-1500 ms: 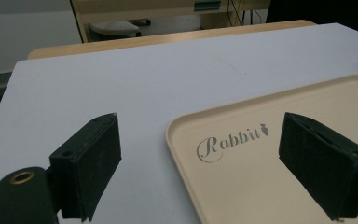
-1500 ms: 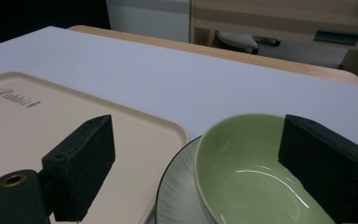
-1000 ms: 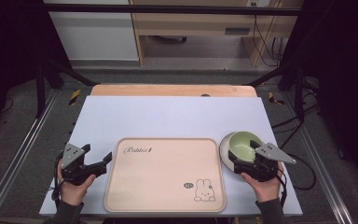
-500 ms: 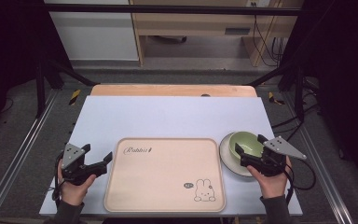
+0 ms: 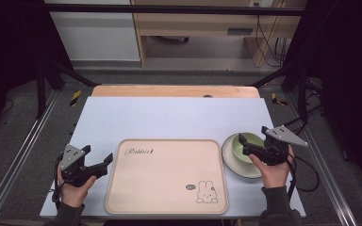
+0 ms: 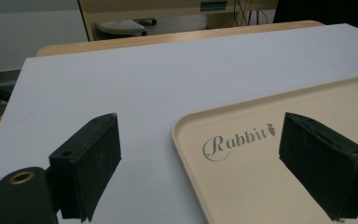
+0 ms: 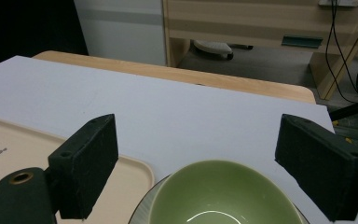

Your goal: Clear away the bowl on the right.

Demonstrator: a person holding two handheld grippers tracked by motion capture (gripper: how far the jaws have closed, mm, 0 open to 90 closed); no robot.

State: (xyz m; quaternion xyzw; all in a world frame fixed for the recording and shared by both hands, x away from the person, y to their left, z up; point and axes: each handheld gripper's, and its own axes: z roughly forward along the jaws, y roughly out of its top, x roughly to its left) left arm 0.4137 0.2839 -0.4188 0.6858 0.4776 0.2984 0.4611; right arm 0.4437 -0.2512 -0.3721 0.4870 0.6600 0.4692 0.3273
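A beige tray (image 5: 167, 174) with "Rabbit" lettering and a bunny drawing lies at the table's near middle. To its right, a green bowl (image 5: 249, 142) stands on a white plate (image 5: 231, 162). My right gripper (image 5: 244, 146) hovers open over the bowl's right side, nothing between its jaws. In the right gripper view the bowl (image 7: 219, 196) sits low between the spread jaws of the right gripper (image 7: 198, 140). At the tray's left edge my left gripper (image 5: 99, 158) stands open and empty. The left gripper (image 6: 200, 140) straddles the tray's (image 6: 261, 182) far left corner.
The tray and plate rest on a white board (image 5: 169, 117) over a wooden table (image 5: 174, 91). Metal rails (image 5: 14, 160) run along both sides of the floor. A wooden cabinet (image 5: 202, 23) and cables (image 5: 268, 37) stand beyond the table.
My right gripper has shifted away and a little to the right, uncovering more of the green bowl. The left gripper has barely moved.
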